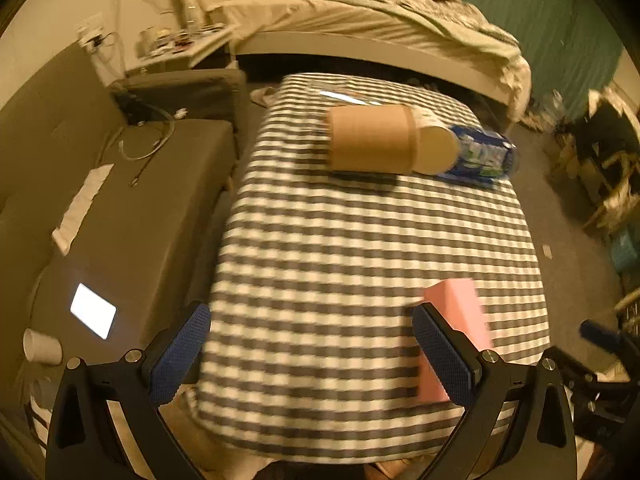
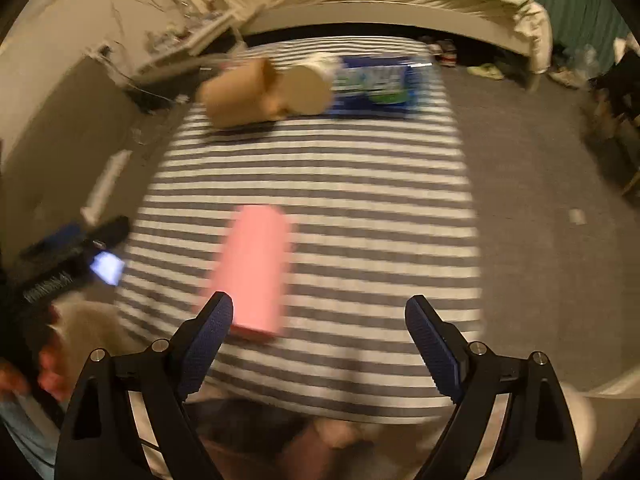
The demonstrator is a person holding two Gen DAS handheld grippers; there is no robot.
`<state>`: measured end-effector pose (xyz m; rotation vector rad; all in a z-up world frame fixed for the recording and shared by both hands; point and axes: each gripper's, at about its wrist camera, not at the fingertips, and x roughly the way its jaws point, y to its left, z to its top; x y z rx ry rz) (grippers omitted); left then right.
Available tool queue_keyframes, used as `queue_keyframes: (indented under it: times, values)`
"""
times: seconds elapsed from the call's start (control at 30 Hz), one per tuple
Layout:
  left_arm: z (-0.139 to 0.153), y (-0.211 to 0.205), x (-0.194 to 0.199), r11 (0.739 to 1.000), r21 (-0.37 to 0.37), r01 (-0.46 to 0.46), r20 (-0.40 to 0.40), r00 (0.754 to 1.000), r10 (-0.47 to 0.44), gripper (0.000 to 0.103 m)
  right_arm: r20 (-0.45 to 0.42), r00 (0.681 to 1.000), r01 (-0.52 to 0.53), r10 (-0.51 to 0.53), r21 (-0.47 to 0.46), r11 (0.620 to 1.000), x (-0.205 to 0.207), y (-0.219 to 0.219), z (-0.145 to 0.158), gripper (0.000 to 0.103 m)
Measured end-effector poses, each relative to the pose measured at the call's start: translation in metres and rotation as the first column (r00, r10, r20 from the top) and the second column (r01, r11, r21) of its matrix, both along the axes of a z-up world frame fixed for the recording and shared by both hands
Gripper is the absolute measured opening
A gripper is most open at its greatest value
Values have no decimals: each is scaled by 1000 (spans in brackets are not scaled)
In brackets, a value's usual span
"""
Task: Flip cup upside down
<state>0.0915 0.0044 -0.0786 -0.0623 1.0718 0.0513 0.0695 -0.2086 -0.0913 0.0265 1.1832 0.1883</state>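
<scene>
Both grippers gape wide, holding nothing: left gripper (image 1: 311, 354), right gripper (image 2: 319, 348), above the checked worktop (image 1: 360, 240); brown cup (image 1: 372, 138) lies sideways at its far end, pink block (image 2: 250, 272) nearer; only the left view shows a lit phone (image 1: 93, 316)

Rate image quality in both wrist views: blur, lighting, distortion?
Left wrist: dim warm light, moderate motion blur on the checked cloth and brown cup; strong fisheye curvature; phone screen blown out. Right wrist: heavier smear, checks reduced to stripes, pink block and cup soft-edged. Both grippers' fingers stay sharp.
</scene>
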Motion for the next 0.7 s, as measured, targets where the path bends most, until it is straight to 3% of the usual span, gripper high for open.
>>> queue_keyframes:
  times: [0.1,0.17,0.3,0.47,0.57,0.67,0.7]
  values:
    - [-1,-27,16,998,-8,55,-42,998,-55,103,27,998,51,-48,-116,992,9,-29,3,88]
    - [-6,-46,25,995,8,98,-74,993,-97,103,45,997,72,-67,-142,987,13,-43,4,88]
    - [-27,-79,41,987,12,161,-170,973,-156,103,36,995,99,-96,-102,990,26,-61,-5,88]
    - [-59,-100,63,981,-57,186,-274,942,-195,103,9,994,109,-108,-78,991,32,-73,-24,88]
    - [-74,-108,70,979,-40,199,-314,928,-202,100,-19,994,111,-112,-46,993,35,-78,-37,88]
    - [-82,-116,73,973,-50,227,-328,916,-230,79,-37,994,105,-106,-41,994,34,-79,-47,88]
    - [-83,-119,73,969,-58,241,-332,911,-247,67,-42,994,103,-105,-38,994,34,-79,-50,88]
